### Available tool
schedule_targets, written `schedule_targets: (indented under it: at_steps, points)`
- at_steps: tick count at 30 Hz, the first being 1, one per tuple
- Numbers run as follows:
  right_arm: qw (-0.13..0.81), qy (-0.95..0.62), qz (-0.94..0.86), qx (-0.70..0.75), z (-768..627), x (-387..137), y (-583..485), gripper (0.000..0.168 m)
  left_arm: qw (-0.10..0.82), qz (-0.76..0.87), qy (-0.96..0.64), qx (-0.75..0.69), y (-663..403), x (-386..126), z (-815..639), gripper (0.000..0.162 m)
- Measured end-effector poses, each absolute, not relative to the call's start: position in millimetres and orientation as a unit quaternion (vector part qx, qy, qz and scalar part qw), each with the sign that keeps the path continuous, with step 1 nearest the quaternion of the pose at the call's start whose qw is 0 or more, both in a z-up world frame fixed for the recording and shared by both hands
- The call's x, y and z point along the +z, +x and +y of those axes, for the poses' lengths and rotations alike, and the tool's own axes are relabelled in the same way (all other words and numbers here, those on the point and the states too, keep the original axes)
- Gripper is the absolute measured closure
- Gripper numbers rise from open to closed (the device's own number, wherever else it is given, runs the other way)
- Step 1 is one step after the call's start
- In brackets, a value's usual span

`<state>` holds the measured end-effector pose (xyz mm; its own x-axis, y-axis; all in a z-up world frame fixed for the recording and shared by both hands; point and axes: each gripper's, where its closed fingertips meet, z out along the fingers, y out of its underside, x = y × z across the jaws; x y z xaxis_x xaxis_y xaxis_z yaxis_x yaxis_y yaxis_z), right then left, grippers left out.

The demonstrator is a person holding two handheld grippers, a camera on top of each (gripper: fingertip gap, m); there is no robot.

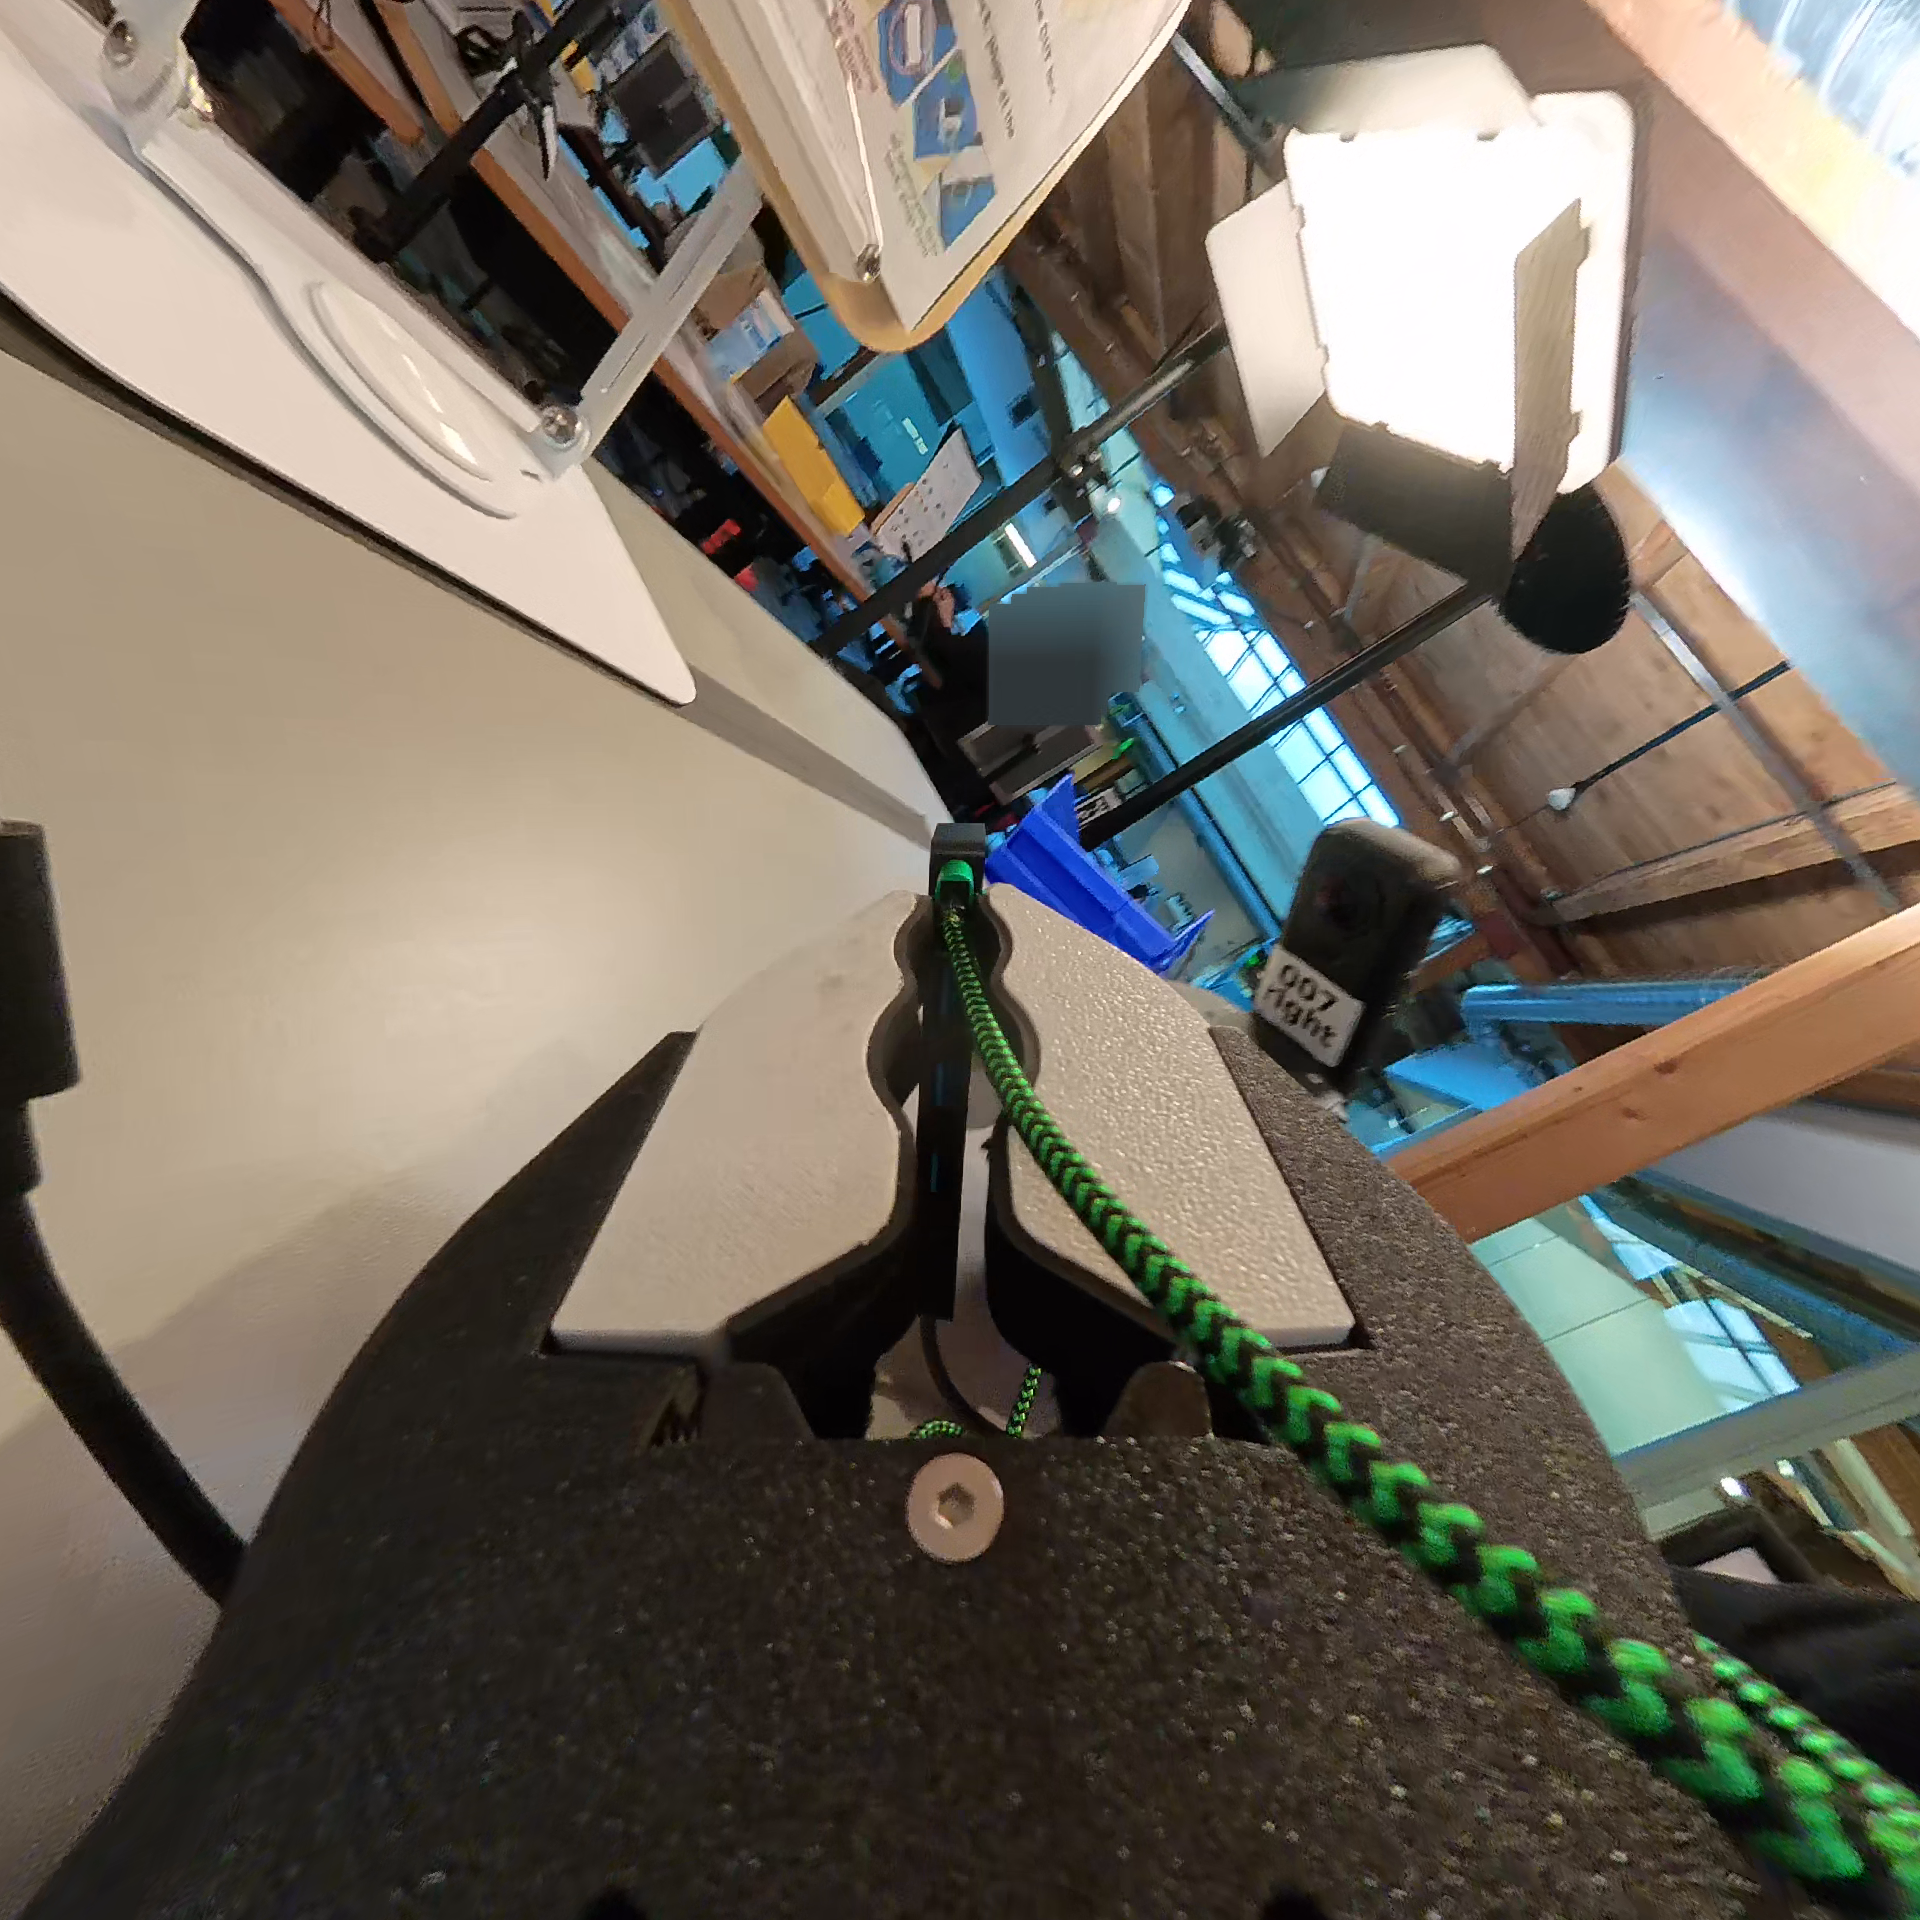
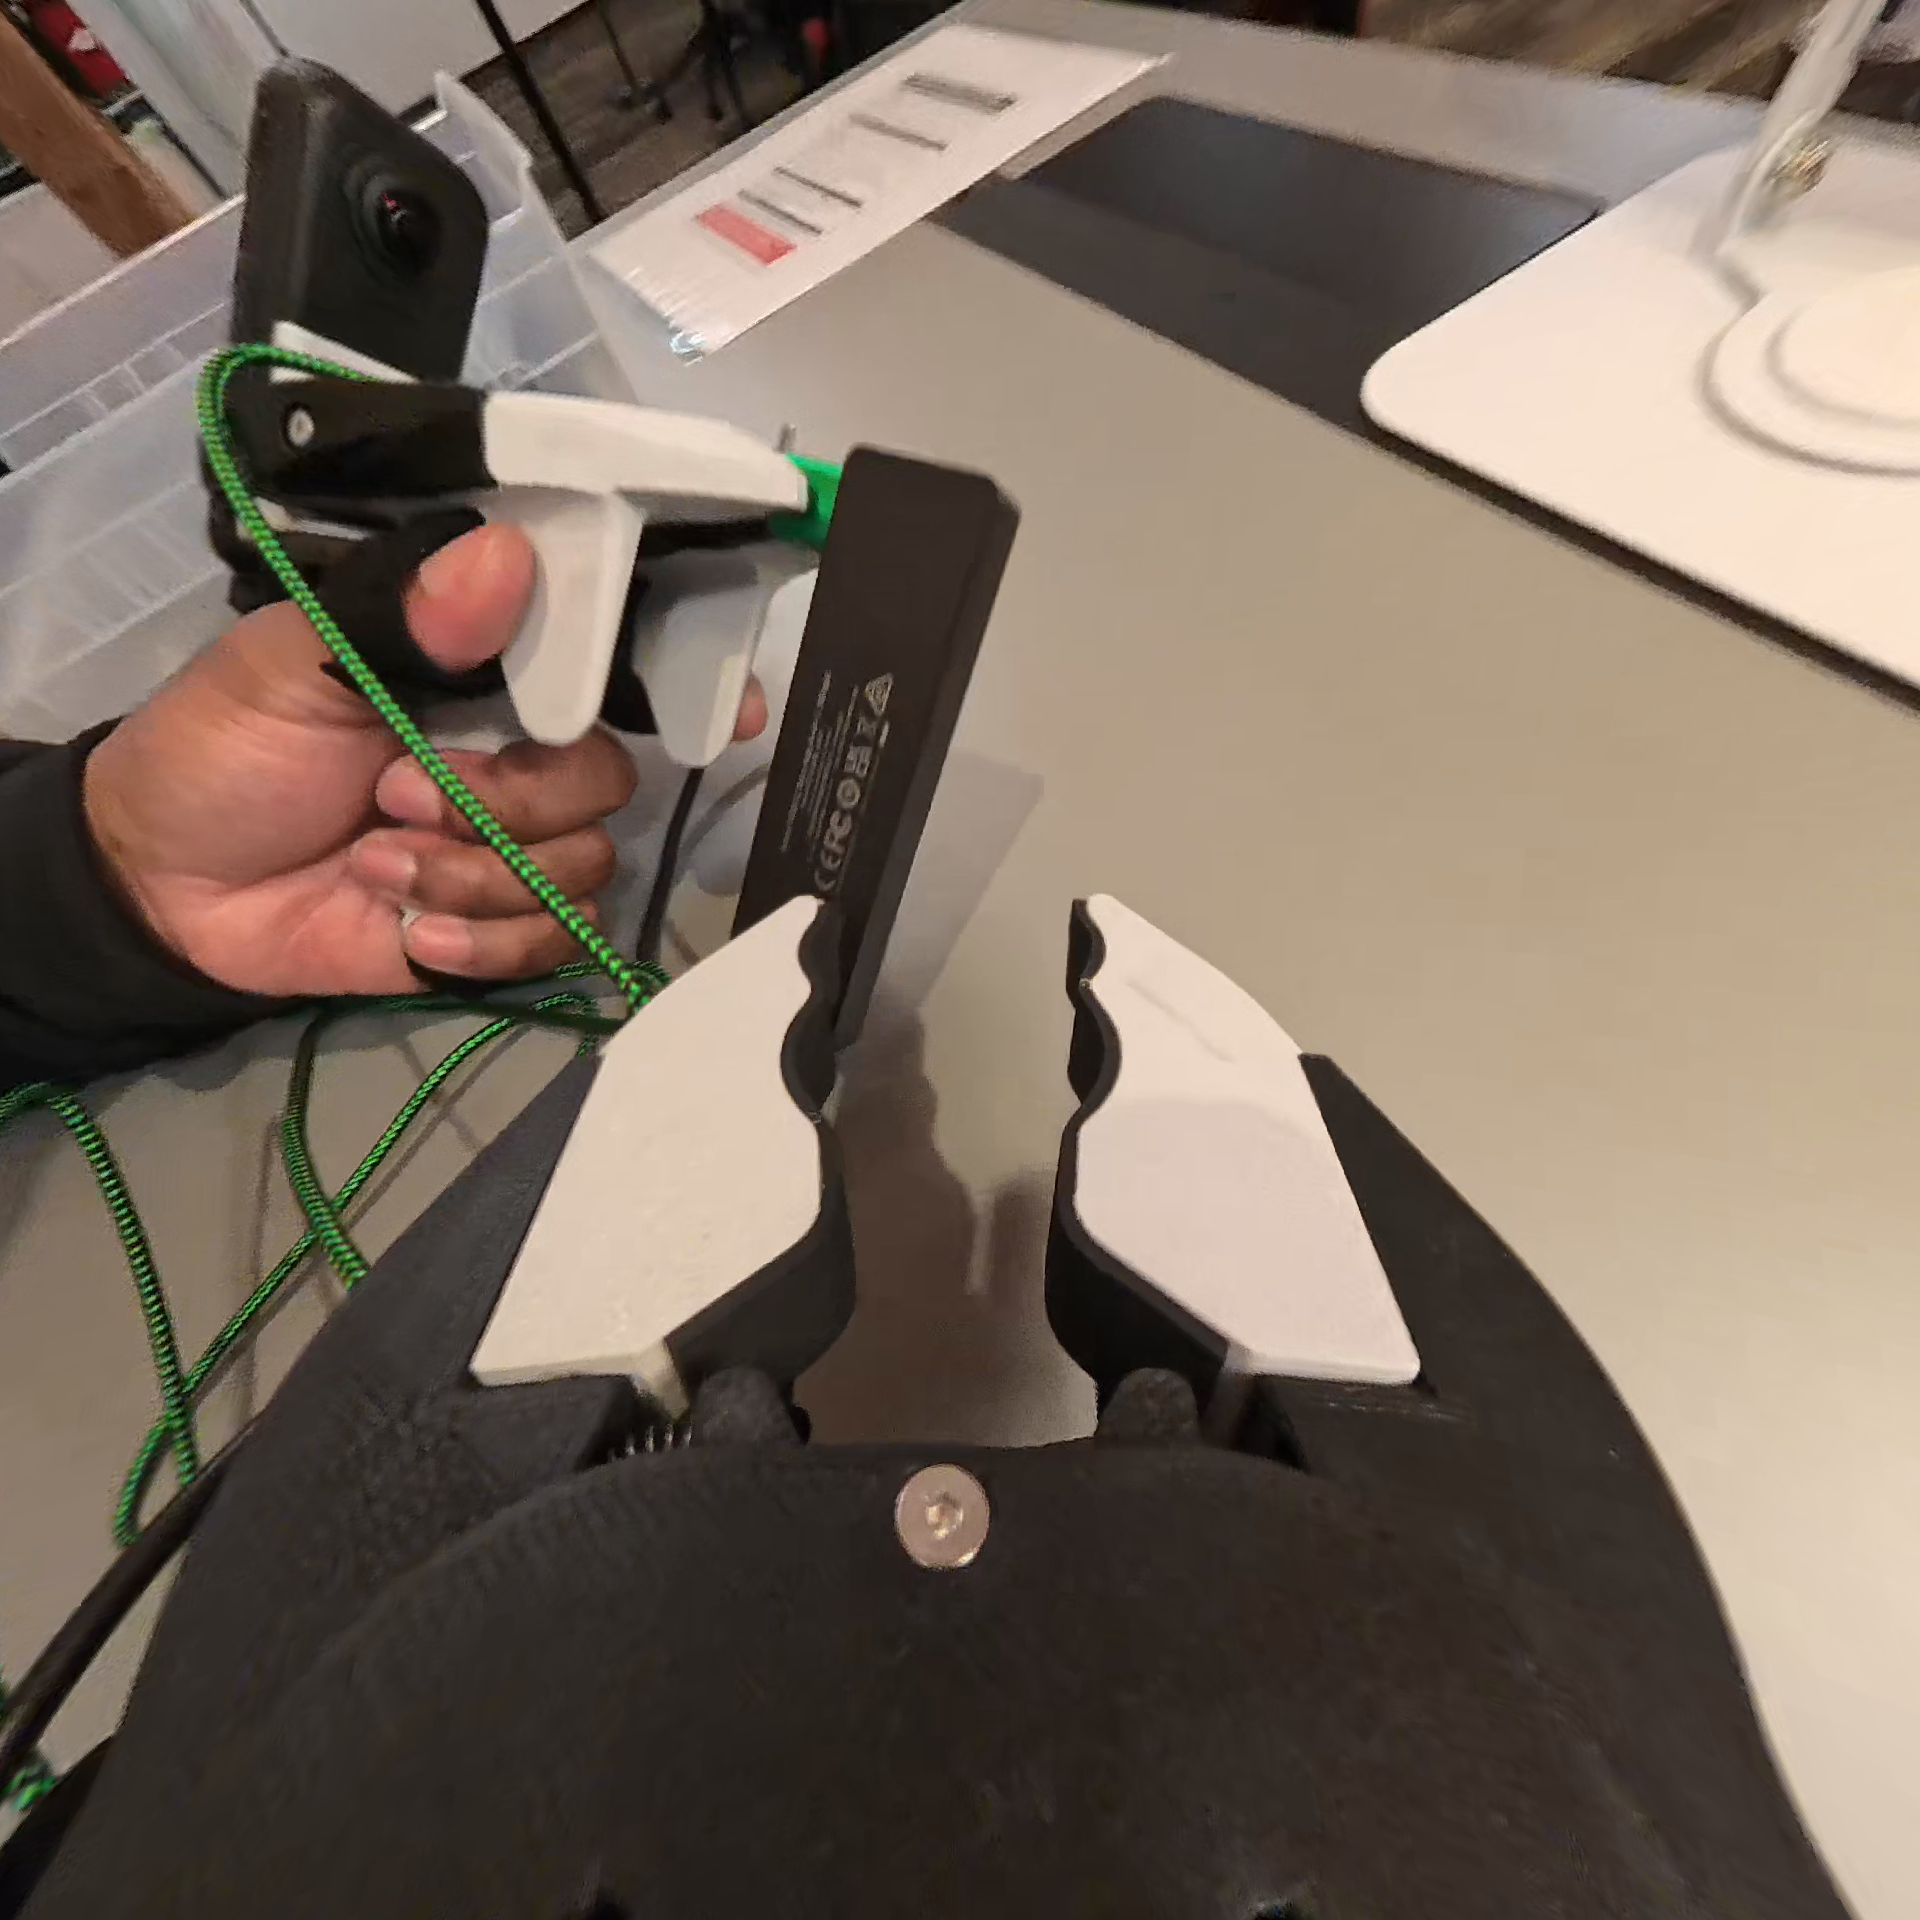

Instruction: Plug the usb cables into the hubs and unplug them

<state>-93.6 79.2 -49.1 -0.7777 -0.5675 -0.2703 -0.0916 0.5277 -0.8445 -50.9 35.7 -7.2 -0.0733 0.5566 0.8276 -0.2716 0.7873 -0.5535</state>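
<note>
My left gripper (image 1: 956, 912) is shut on the green plug (image 1: 956, 883) of a green-and-black braided USB cable (image 1: 1143, 1226). The right wrist view shows that gripper (image 2: 800, 499) in a person's hand, holding the plug (image 2: 808, 497) against the upper end of a black hub (image 2: 883, 665). I cannot tell how deep the plug sits. The hub stands tilted above the grey table (image 2: 1351, 831). My right gripper (image 2: 948, 925) is open, and the hub's lower end rests against its left finger (image 2: 707, 1091). The braided cable (image 2: 457, 790) loops over the hand and onto the table.
A white pad with a round stand base (image 2: 1558, 395) lies at the right, a black mat (image 2: 1247, 208) behind it. A printed sheet (image 2: 862, 177) and clear bins (image 2: 104, 416) are at the far left. The hub's black cord (image 2: 665, 862) trails down. A bright light panel (image 1: 1455, 270) hangs overhead.
</note>
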Motion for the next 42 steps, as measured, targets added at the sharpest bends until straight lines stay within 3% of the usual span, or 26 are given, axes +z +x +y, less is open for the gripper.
schedule_targets:
  at_steps: [6,13,16,22,27,42]
  points:
    - [0.323,-0.213,0.821,-0.421,88.2,-49.1,-84.3,0.128,0.687,-0.653,-0.084,0.307,-46.7,-3.8,32.1,0.156]
    - [0.296,-0.27,0.823,-0.402,97.6,-58.8,-66.0,0.126,0.706,-0.633,-0.063,0.313,-44.2,2.3,32.6,0.155]
    - [0.296,-0.274,0.824,-0.397,98.5,-62.7,-64.0,0.136,0.711,-0.627,-0.071,0.308,-46.3,4.2,34.8,0.155]
    - [0.338,-0.25,0.816,-0.396,97.8,-57.0,-77.2,0.139,0.705,-0.64,-0.095,0.29,-49.5,2.0,34.8,0.155]
    - [0.387,-0.19,0.804,-0.409,89.8,-47.7,-95.9,0.14,0.699,-0.661,-0.14,0.233,-58.1,-7.0,40.7,0.141]
    - [0.376,-0.063,0.823,-0.421,69.5,-55.3,-153.1,0.142,0.584,-0.744,-0.27,0.179,-50.4,-39.1,47.6,0.138]
